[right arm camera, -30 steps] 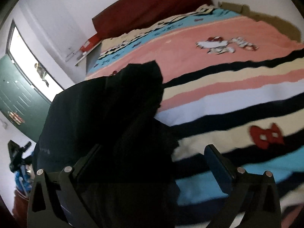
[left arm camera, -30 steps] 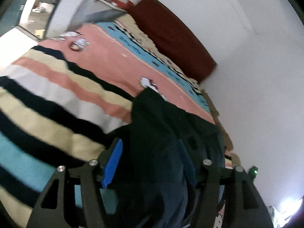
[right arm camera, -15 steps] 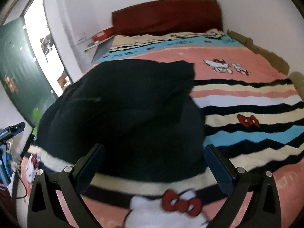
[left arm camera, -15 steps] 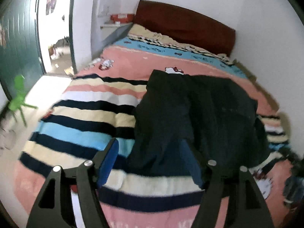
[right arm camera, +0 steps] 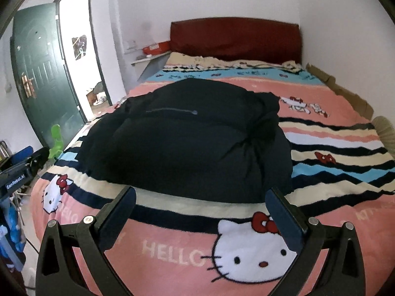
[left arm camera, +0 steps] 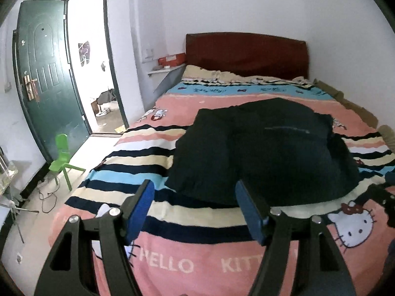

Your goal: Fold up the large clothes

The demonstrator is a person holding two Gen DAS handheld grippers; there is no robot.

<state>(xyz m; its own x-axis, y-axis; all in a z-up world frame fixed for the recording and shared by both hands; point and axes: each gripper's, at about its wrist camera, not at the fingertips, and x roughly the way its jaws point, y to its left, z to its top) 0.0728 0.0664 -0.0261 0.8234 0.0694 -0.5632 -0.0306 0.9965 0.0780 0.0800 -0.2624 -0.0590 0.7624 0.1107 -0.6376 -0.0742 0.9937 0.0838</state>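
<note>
A large dark navy padded jacket (left arm camera: 261,148) lies in a folded heap on the striped Hello Kitty blanket (left arm camera: 187,259) of the bed. It also shows in the right wrist view (right arm camera: 187,145), with a zipped pocket on top. My left gripper (left arm camera: 195,197) is open and empty, held back from the jacket's near edge over the foot of the bed. My right gripper (right arm camera: 201,201) is open and empty, just short of the jacket's near edge. Neither touches the cloth.
A dark red headboard (left arm camera: 246,54) stands at the far wall. An open green door (left arm camera: 47,79) and a green child's chair (left arm camera: 61,155) stand left of the bed. A white wall (right arm camera: 345,49) runs along the bed's right side.
Both grippers have pulled back from the jacket toward the foot of the bed. A second ago they were close over the cloth; now the whole jacket lies in view, released.
</note>
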